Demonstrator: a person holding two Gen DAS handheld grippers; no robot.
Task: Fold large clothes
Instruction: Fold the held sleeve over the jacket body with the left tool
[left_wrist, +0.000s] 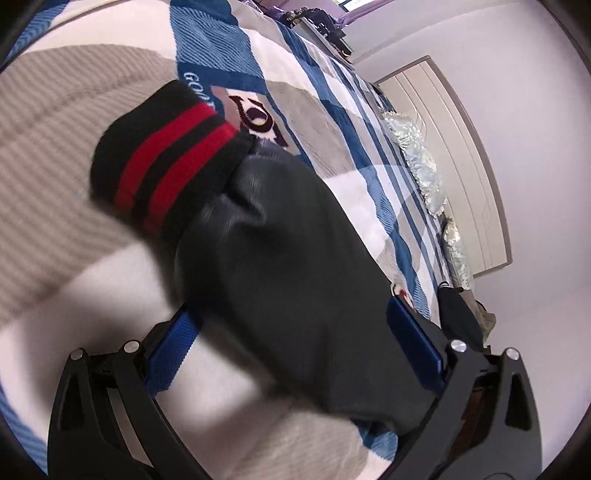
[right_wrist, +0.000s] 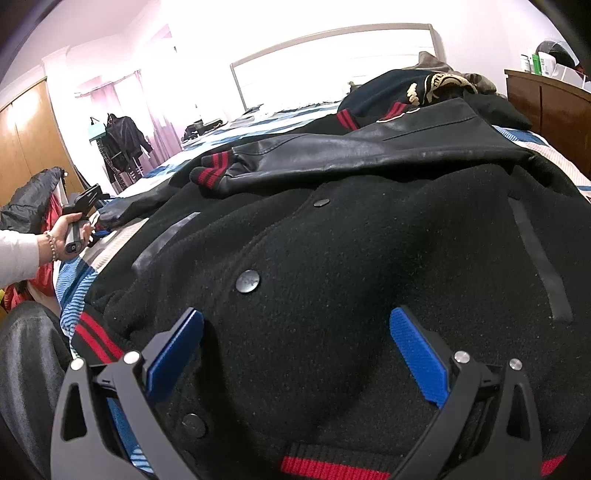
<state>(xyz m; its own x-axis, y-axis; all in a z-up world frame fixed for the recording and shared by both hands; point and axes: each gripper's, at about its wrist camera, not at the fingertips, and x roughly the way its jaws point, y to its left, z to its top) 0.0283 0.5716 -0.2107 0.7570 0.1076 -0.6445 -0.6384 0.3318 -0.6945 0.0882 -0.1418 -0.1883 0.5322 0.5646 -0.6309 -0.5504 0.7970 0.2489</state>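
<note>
A black varsity jacket (right_wrist: 351, 258) with snap buttons lies spread on the bed, its red-striped hem toward me. One leather sleeve (right_wrist: 332, 155) is folded across its chest, ending in a black and red cuff (right_wrist: 212, 170). My right gripper (right_wrist: 297, 314) hovers open just above the jacket's front, nothing between its blue pads. The other leather sleeve (left_wrist: 295, 258) runs between the wide-apart fingers of my left gripper (left_wrist: 291, 310), its striped cuff (left_wrist: 166, 162) pointing away over the bedcover. The right wrist view shows a hand holding the left gripper (right_wrist: 86, 201) at the jacket's left side.
The bed has a blue, white and grey patterned cover (left_wrist: 314, 122), pillows (left_wrist: 417, 155) and a headboard (left_wrist: 461, 166). More dark clothes (right_wrist: 413, 88) are piled at the far end. A wooden wardrobe (right_wrist: 26, 136) stands left and a dresser (right_wrist: 546, 99) right.
</note>
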